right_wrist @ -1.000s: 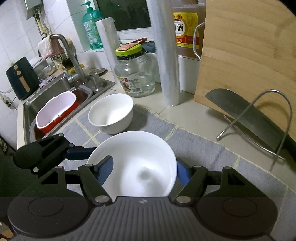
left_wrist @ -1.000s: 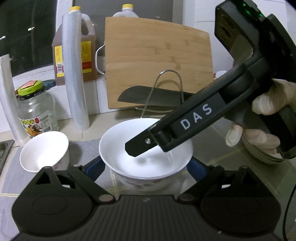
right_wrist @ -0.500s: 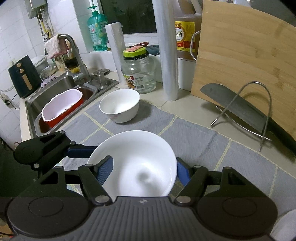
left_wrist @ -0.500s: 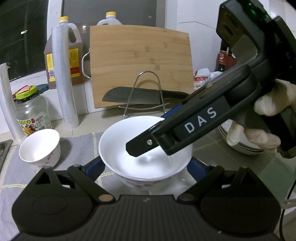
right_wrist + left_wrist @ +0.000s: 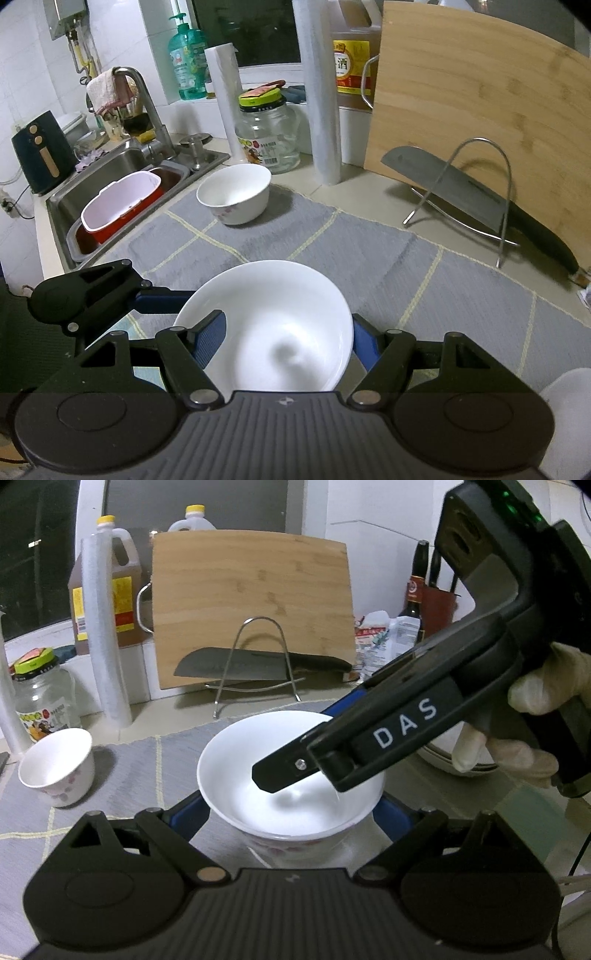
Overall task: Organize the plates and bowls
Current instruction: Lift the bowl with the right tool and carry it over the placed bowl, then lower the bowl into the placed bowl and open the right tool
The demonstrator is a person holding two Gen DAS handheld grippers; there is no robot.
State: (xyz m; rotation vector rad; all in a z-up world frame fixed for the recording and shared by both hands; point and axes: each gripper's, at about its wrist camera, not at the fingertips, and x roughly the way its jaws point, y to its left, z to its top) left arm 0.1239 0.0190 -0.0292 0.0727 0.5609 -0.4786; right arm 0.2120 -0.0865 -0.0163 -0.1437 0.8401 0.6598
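A large white bowl (image 5: 291, 775) (image 5: 273, 332) hangs just above the grey mat (image 5: 332, 251), held by both grippers. My left gripper (image 5: 290, 812) is shut on it, one blue pad on each outer side. My right gripper (image 5: 286, 339) is also shut on it: its left finger (image 5: 210, 339) reaches inside the bowl and its right pad (image 5: 364, 343) sits outside the wall. A gloved hand (image 5: 535, 701) holds the right gripper. A smaller white bowl (image 5: 55, 764) (image 5: 232, 192) with a floral print stands on the mat's far left. A stack of white dishes (image 5: 443, 760) lies right, mostly hidden.
A bamboo cutting board (image 5: 251, 609) leans on the back wall, with a cleaver (image 5: 461, 192) on a wire stand (image 5: 476, 184) before it. A glass jar (image 5: 267, 136), two wrap rolls and an oil jug line the back. A sink (image 5: 122, 177) with a red-and-white tub lies left.
Both grippers have carried the large bowl to the right over the mat. The small bowl, jar and sink now lie further left and away; bottles came into view at the right.
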